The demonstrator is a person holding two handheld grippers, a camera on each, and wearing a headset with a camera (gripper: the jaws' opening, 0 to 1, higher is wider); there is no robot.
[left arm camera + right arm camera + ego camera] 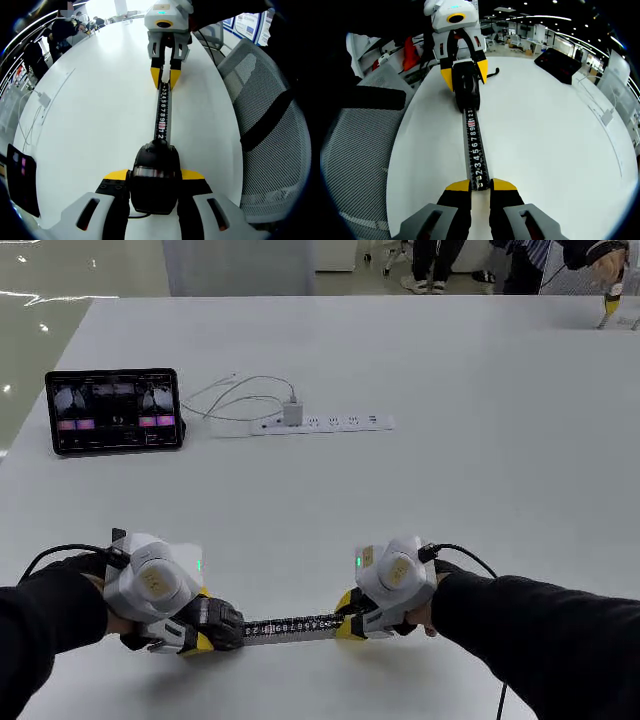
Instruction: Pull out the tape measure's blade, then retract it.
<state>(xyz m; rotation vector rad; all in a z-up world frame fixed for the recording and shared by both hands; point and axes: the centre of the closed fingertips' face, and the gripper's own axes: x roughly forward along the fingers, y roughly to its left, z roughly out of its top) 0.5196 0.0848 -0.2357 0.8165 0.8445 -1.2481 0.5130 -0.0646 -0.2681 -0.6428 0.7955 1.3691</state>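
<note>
The white workbench point(450, 470) takes up most of the head view. A dark tablet point(113, 410) lies at the left of the frame, and a white power strip point(330, 423) with a plugged-in charger lies near centre; both are well apart from the work. At the lower edge the left gripper point(200, 632) is clamped around the black tape measure case point(155, 182), its yellow-tipped jaws pressing the case's two flanks while the case rests on the bench. Opposite it, at lower centre-right, the right gripper point(480, 186) is closed to a narrow gap on the free end of the blade point(292, 627). A short run of blade spans the two grippers, lying flat just above or on the surface with the printed scale facing up. Extension is judged partial. The case is judged rigid, compact and fairly weighty, with smooth sides, so a firm grip across the flanks suits it. The blade is judged thin, springy and sharp-edged, and likely to snap back under its return spring. It is best held at the tip and fed back slowly.
</note>
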